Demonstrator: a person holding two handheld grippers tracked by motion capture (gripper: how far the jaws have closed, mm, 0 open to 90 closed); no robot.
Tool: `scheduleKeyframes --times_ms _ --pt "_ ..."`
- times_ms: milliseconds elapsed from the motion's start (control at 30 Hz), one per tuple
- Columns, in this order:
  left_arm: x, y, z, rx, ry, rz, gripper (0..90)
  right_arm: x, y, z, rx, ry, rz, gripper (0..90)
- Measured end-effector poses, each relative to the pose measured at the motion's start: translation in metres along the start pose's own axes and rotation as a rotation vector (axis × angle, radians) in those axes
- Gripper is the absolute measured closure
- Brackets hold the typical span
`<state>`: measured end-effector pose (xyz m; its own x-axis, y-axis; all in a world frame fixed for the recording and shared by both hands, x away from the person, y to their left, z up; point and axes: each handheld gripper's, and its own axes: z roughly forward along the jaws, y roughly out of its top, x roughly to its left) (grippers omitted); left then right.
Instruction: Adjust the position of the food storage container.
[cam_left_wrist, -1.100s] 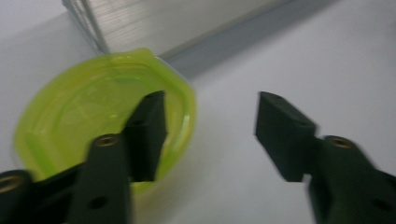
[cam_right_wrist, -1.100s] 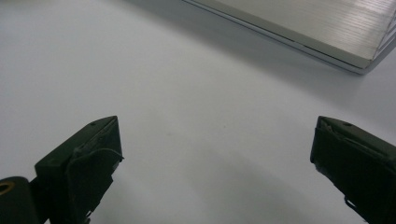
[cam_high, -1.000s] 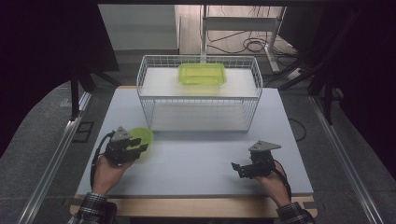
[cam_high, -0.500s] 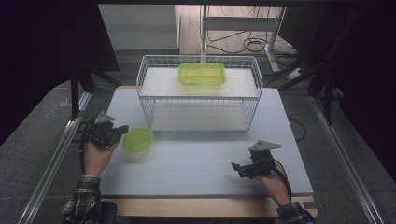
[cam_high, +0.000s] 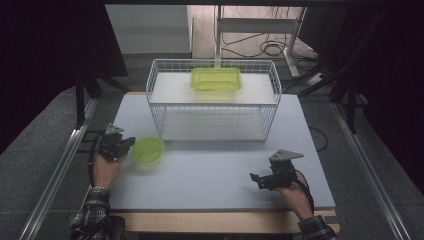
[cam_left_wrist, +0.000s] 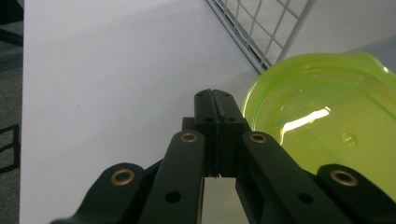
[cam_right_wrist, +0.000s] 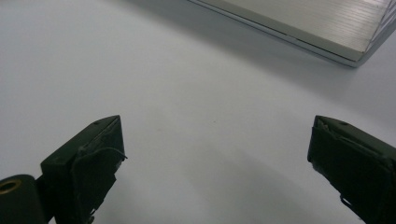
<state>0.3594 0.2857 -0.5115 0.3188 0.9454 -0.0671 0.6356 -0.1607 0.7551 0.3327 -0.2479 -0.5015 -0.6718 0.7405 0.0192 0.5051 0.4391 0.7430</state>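
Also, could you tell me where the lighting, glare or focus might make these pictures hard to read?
High view: the table is evenly lit, the surroundings fall into deep shadow. Left gripper view: a bright glare streak sits on the round green container, and the near jaw links are soft. Right gripper view: the jaws are blurred, with faint shadows on the table beneath them.

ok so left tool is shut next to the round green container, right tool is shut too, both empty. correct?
Not quite. The right tool is open: the right gripper view shows its jaws standing wide apart over bare table. The rest holds: the left tool is shut, empty, beside the round green container.
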Motion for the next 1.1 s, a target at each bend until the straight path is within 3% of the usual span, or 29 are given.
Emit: scheduleKeyframes --times_ms 333,1100 --pt "-0.018 -0.003 -0.002 -0.004 -0.039 0.013 90.0 0.0 0.0 0.001 0.008 0.006 -0.007 4.1" --pt "-0.095 0.008 0.01 0.026 -0.177 0.108 90.0 0.003 -0.002 0.004 0.026 0.019 -0.014 4.2"
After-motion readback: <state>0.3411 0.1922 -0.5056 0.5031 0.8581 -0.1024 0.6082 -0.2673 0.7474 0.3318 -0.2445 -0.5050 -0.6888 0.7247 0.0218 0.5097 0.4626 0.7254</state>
